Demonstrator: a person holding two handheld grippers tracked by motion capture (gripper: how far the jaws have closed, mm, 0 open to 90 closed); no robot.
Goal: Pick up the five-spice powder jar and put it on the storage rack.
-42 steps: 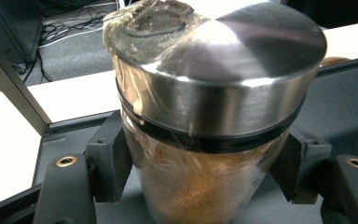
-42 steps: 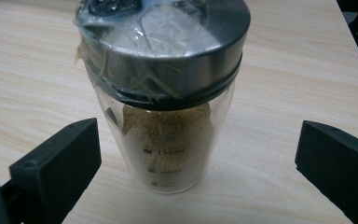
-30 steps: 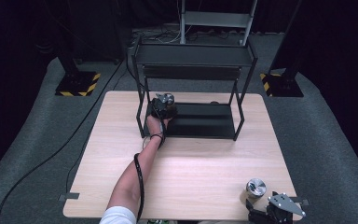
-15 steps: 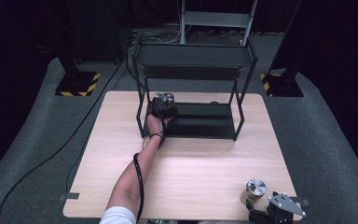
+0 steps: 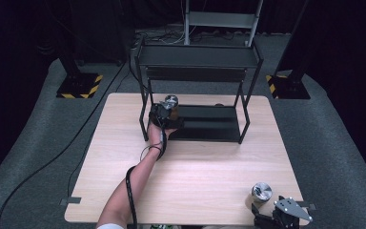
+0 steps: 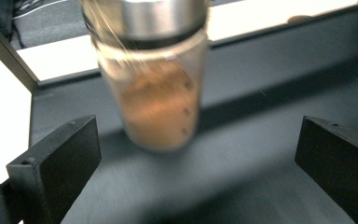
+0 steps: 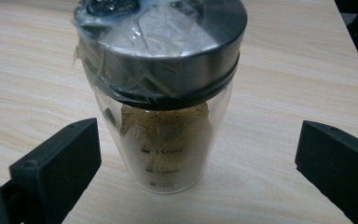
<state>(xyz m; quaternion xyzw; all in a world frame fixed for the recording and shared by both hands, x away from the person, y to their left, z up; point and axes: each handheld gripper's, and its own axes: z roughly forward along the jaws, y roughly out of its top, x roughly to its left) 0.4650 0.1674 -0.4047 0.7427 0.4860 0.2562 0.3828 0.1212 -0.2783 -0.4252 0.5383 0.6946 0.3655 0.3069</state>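
Wooden table (image 5: pixel 195 181) bearing black rack (image 5: pixel 198 90): one jar (image 6: pixel 151 93) shelved, left gripper (image 6: pixel 191 163) jaws just opened, clear of it; second jar (image 7: pixel 161 93) between right gripper (image 7: pixel 196 163) open jaws, ungrasped.

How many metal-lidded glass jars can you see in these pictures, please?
2: one jar of reddish-brown powder stands on the black rack's bottom shelf; one jar of yellowish powder stands on the table's near right corner.

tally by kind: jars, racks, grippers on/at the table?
Jars: 2, one with reddish-brown powder on the rack's bottom shelf, one with tan powder on the table
Racks: 1, black metal rack
Grippers: 2, left gripper, right gripper
Total: 5
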